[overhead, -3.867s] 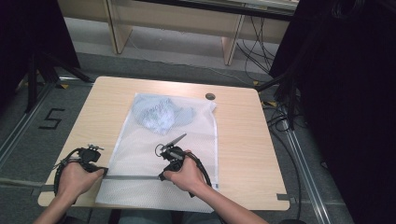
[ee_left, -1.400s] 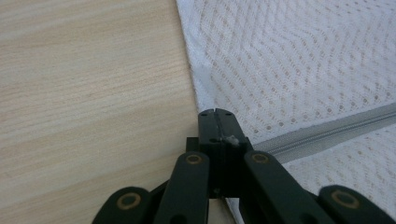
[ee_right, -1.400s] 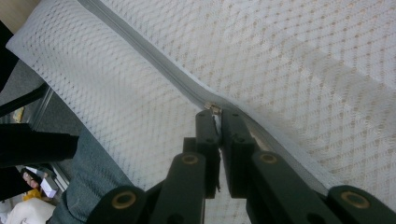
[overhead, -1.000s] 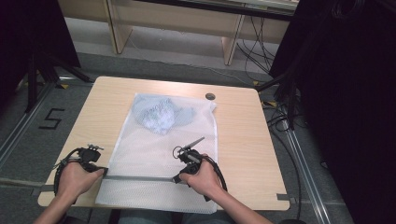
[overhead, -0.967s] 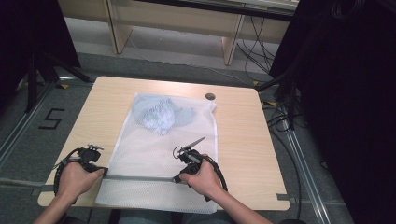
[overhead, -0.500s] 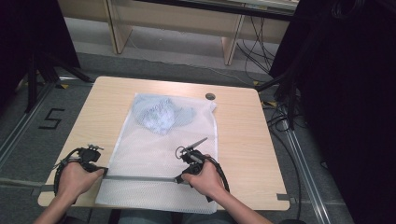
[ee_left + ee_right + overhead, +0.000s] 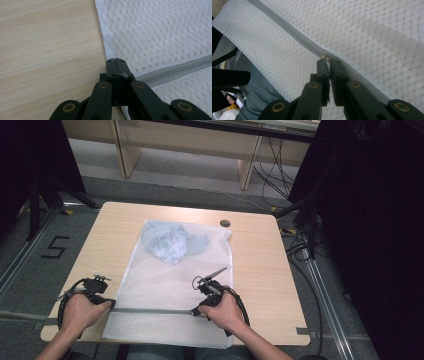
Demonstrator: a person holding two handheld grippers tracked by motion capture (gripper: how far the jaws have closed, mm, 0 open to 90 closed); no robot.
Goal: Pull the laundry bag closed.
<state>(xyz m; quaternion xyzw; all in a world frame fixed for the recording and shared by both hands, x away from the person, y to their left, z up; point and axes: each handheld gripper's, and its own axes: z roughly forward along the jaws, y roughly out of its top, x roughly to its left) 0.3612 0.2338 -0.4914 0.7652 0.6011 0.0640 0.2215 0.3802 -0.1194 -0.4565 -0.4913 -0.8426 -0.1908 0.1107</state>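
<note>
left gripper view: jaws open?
No, the left gripper is shut, its jaws pressed together on the edge of the mesh bag where the zipper ends.

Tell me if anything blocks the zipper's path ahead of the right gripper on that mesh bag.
Nothing visible does. The right gripper is shut on the zipper pull of the mesh bag, and the zipper runs bare to the left gripper, which pinches the bag's edge.

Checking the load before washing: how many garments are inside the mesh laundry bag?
1: a light blue garment, bunched at the far end of the white mesh laundry bag. The mesh blurs it, so a second piece folded within may be hidden.
</note>
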